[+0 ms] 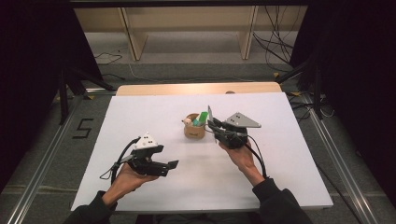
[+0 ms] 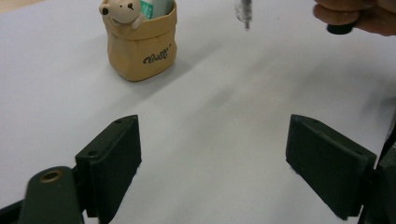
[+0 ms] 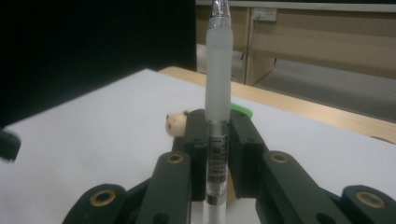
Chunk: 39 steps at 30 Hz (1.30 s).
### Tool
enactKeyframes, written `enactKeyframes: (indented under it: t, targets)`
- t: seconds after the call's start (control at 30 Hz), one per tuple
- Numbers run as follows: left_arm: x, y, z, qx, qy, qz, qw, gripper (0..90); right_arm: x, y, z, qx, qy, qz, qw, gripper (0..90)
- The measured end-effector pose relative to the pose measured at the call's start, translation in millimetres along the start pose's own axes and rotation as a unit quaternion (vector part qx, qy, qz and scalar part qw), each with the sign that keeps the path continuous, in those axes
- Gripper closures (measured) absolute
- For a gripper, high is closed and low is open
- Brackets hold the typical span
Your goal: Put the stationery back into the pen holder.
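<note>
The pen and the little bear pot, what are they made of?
The pen in the right gripper looks like plastic: a frosted, see-through barrel with a clear tip. The bear pot looks like matte tan ceramic or resin, shaped like a folded paper bag with a painted logo; which one is hard to tell.

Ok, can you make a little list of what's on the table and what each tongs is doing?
holder: tan bear pot on the white table
in pot: green thing
right tongs: shut on a pen, pen upright, next to the pot
left tongs: open, nothing between them, low over the table
pen in pot yet: no
</note>
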State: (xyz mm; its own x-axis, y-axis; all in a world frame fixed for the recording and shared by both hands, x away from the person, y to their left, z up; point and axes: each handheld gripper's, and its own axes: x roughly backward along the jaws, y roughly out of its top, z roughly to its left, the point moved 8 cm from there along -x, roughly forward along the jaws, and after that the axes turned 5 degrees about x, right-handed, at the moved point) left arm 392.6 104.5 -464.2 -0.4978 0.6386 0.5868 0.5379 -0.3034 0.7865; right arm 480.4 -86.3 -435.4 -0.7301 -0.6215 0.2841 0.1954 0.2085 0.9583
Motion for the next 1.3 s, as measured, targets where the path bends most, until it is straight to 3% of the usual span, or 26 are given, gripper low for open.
enactKeyframes:
  t: [0.2,0.47,1.0,1.3]
  targets:
    - [0.6,-4.4,-3.4,-0.016,0.006,0.006,0.9998,17.1,-14.6,10.8,-5.3,-0.028,-0.005,-0.017,0.9995,79.7]
    - [0.7,-4.8,-3.7,-0.013,0.004,0.005,0.9999,17.2,-30.3,17.7,-9.3,-0.045,-0.014,-0.028,0.9985,79.7]
    - [-1.0,-6.8,-6.1,-0.022,0.001,0.012,0.9997,17.2,-55.9,22.7,-16.2,-0.050,-0.031,-0.034,0.9977,79.9]
    - [-2.3,-8.2,-7.3,-0.025,-0.002,0.018,0.9995,17.2,-67.3,19.8,-15.7,-0.055,-0.028,-0.029,0.9977,80.0]
